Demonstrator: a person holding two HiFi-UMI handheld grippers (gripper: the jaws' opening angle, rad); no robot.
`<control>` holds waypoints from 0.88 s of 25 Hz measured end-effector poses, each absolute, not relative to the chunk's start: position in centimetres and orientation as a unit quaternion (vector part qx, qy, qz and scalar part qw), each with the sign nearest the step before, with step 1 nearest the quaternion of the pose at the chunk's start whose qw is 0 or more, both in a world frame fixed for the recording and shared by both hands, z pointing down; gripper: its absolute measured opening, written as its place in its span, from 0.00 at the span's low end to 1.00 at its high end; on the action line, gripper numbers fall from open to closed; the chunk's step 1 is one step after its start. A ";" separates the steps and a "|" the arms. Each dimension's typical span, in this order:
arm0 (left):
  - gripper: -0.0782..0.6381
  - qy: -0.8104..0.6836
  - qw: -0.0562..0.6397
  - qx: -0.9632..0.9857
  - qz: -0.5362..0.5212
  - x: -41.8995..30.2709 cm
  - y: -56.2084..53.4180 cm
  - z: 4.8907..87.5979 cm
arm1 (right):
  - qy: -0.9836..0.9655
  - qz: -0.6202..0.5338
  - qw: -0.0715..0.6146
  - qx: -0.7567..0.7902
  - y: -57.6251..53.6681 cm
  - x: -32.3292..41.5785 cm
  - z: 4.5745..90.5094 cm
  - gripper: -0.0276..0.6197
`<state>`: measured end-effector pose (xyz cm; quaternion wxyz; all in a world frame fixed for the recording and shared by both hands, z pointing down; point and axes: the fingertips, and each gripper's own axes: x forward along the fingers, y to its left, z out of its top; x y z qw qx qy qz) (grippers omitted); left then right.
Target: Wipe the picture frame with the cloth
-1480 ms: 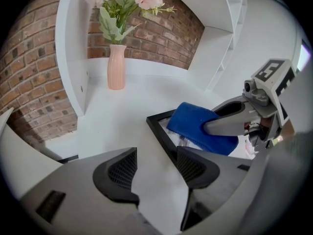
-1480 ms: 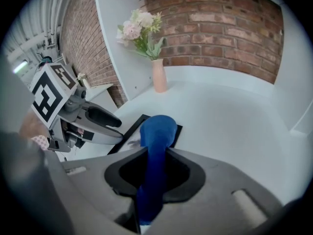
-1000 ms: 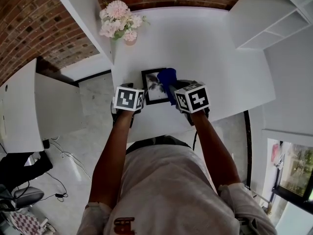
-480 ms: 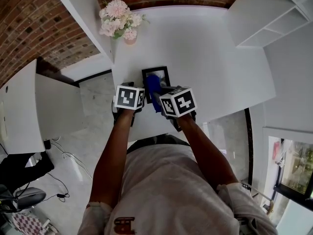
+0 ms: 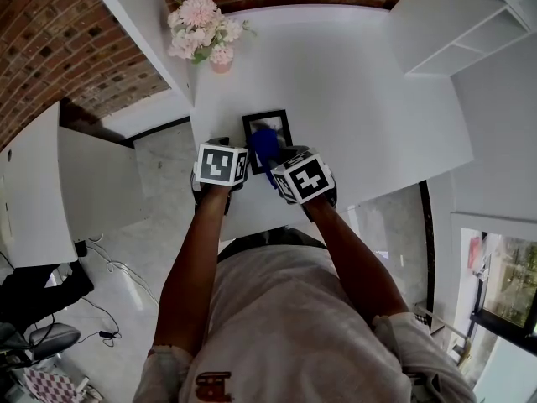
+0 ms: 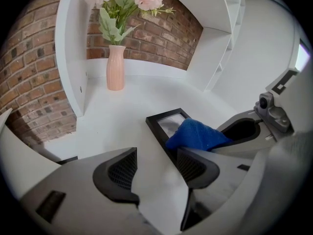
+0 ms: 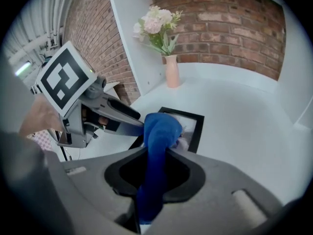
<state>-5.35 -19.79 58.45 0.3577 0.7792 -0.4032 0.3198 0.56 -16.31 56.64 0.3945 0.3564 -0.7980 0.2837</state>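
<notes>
Blue cloth (image 7: pixel 157 131) is pinched in my right claw (image 7: pixel 161 150). Its jaws are closed on the fabric, with a bunch sticking out past the tips and the rest trailing back between them. That bunch rests on the frame (image 7: pixel 196 126), which lies flat just ahead of the tips. The cloth covers the near part of the glass, and the far corner shows bare.

My left claw (image 6: pixel 156 161) sits just to the left of the right one. Its jaws are wide apart, with only bare tabletop between them. Its right jaw is at the near left edge of the frame, and I cannot tell whether it touches.

Both claws work over a plain white table (image 5: pixel 361 82). Well beyond the frame, at the back left, a pink vase (image 6: pixel 116 67) of pale flowers stands beside a white upright panel (image 6: pixel 68 58). A red brick wall (image 7: pixel 220 28) runs behind it. White shelves (image 5: pixel 470 32) stand off to the right, and a pale stone floor (image 5: pixel 159 166) shows to the left of the table.
</notes>
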 end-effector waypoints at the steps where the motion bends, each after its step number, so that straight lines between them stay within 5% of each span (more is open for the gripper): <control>1: 0.46 -0.403 0.357 0.779 0.320 -5.3 -19.8 58.4 | -0.795 0.280 0.400 0.361 -16.4 1.1 56.7 0.16; 15: 0.46 -0.403 0.352 0.779 0.327 -5.3 -19.8 58.5 | -0.773 0.284 0.405 0.397 -17.3 7.8 56.7 0.16; 22: 0.46 -0.407 0.352 0.777 0.327 -5.7 -19.9 58.1 | -0.810 0.267 0.338 0.398 -17.9 7.3 53.3 0.16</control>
